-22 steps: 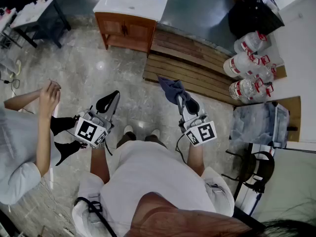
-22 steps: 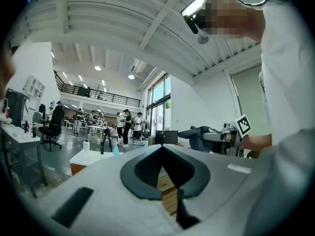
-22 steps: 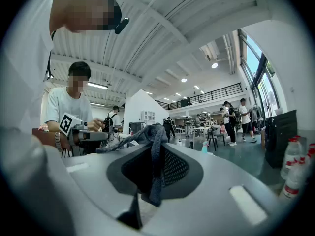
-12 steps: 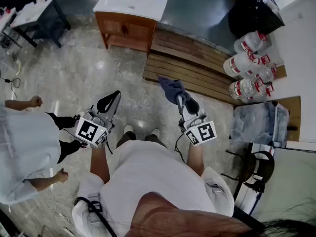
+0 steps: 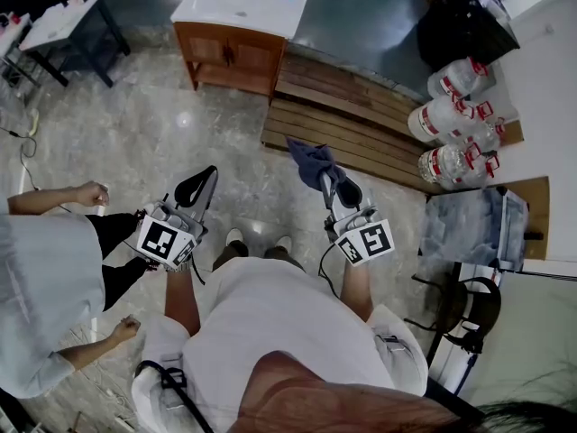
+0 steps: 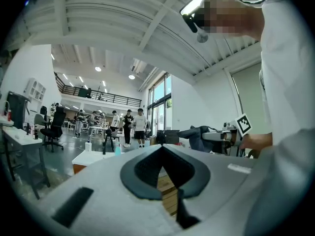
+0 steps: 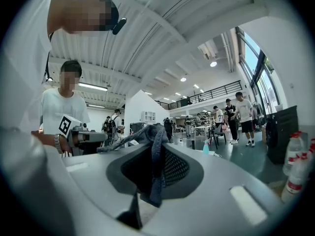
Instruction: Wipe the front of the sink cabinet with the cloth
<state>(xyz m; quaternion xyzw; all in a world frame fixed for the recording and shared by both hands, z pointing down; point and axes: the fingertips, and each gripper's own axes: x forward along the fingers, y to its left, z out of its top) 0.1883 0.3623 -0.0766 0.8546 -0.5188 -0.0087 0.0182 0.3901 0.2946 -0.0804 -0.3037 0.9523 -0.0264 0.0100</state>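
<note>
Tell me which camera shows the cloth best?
The right gripper view: the cloth hangs pinched between its jaws, close up. The head view shows it small, held by the right gripper; the left gripper view, only far off.

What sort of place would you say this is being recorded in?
Probably a large open lab or workshop hall rather than a home: the sink cabinet stands in the open on a polished floor, water jugs lie by a wall, and a mezzanine railing overlooks desks.
</note>
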